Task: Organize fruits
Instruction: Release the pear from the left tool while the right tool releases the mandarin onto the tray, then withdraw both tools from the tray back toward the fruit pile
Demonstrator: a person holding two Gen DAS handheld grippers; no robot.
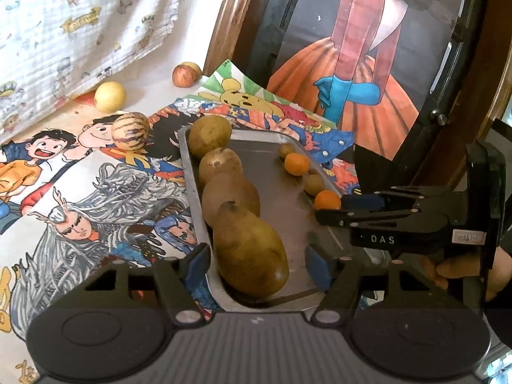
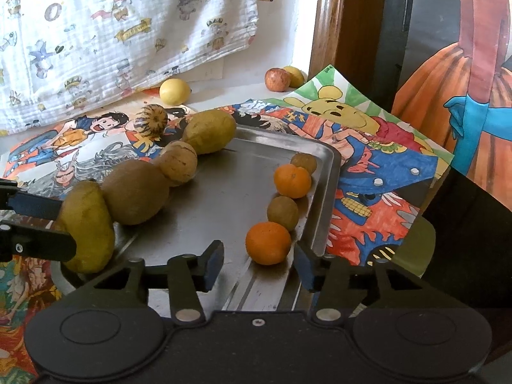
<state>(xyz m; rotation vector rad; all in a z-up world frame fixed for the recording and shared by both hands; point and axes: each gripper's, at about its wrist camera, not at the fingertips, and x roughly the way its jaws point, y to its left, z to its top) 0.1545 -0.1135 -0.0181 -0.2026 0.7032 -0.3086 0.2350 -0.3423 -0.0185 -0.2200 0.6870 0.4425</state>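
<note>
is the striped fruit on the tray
No, the striped fruit sits on the drawings beside the tray, past its far left corner.

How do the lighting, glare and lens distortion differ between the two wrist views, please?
Left wrist view: the metal tray looks dull and shaded, and the wooden frame bows strongly near the edge. Right wrist view: the tray shows bright sheen, the near orange casts a soft shadow, and the black corners mark the fisheye circle.

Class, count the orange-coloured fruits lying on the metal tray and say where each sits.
2. Both lie along the tray's right edge: the near orange just ahead of the right hand-held gripper, the far orange further back, a small brown fruit between them.
</note>
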